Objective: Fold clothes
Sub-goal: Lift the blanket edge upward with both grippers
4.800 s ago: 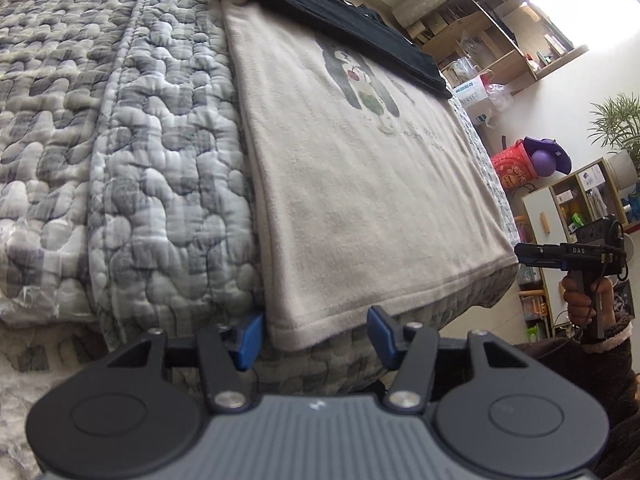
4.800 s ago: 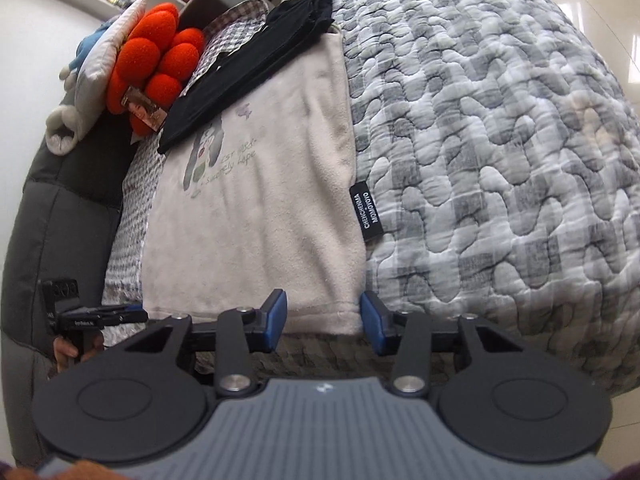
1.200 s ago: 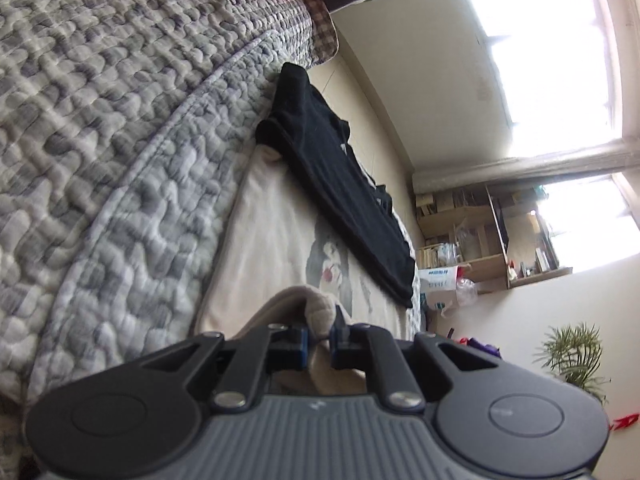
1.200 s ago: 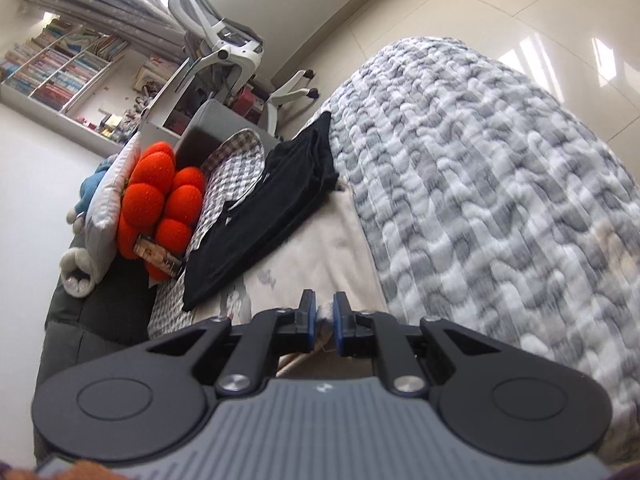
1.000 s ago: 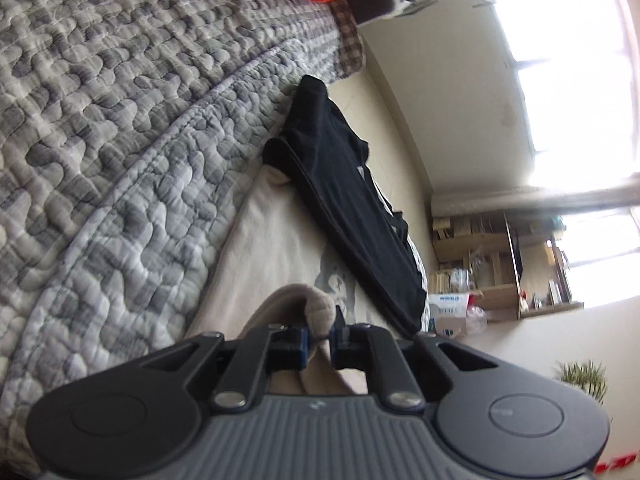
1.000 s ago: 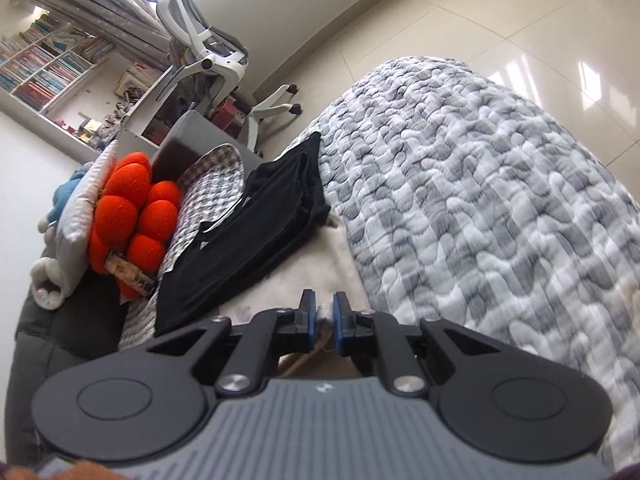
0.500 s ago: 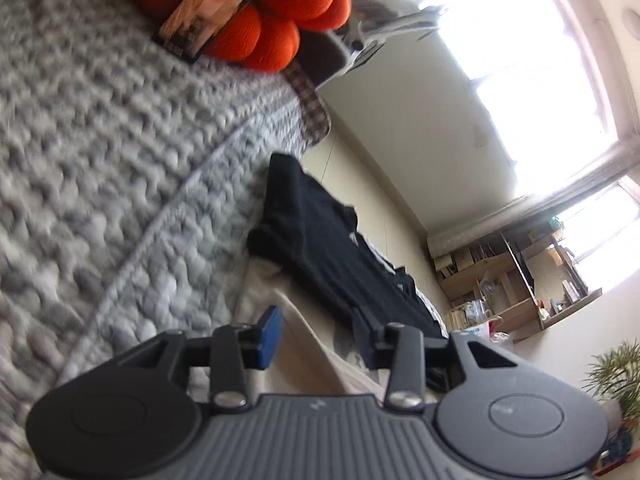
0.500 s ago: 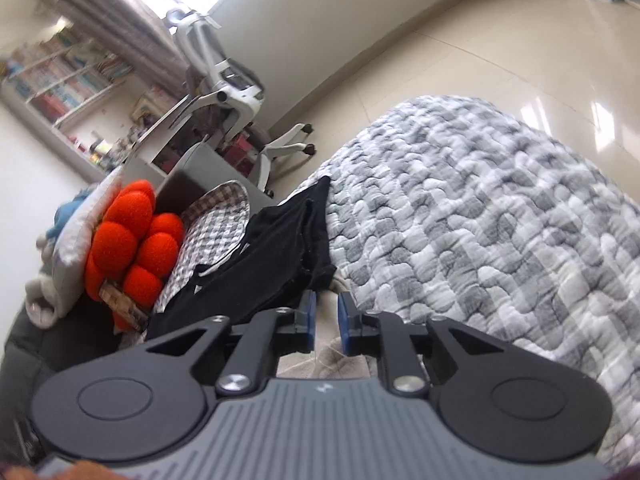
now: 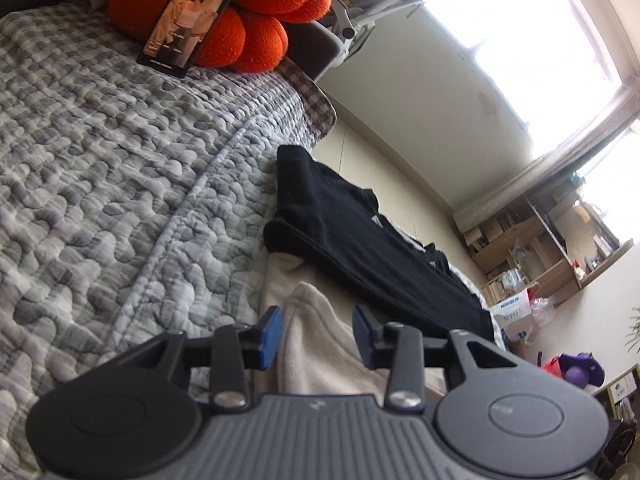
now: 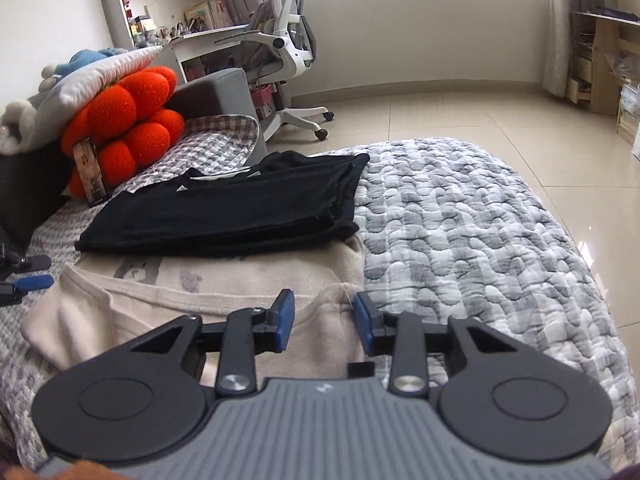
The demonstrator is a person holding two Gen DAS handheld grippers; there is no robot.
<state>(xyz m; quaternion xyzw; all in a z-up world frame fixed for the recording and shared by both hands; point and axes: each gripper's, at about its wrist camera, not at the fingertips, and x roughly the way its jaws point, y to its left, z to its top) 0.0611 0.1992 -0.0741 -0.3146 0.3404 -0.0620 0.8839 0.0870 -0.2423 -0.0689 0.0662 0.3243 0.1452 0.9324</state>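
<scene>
A beige fleece garment [image 9: 320, 356] lies on the bed, its near part folded over toward a folded black garment [image 9: 360, 240]. My left gripper [image 9: 317, 322] hovers over the beige fold's left corner; its jaws are closing, with the cloth edge lying loose between them and the pads clear of it. In the right wrist view the beige garment [image 10: 240, 284] shows a printed figure just below the black garment [image 10: 224, 208]. My right gripper [image 10: 323, 312] stands open over the fold's right corner, gripping nothing. The left gripper [image 10: 44, 271] shows at the left edge.
A grey quilt [image 10: 460, 220] covers the bed. An orange knot cushion [image 10: 128, 120] sits at the head with a phone [image 9: 188, 20] leaning on it. A white office chair [image 10: 288, 40] and tiled floor [image 10: 480, 112] lie beyond; wooden shelves [image 9: 540, 240] stand by the wall.
Both grippers were shut on the beige garment's near edge, carried it up toward the black garment, then let go. Both wrists rolled and the jaws now stand apart.
</scene>
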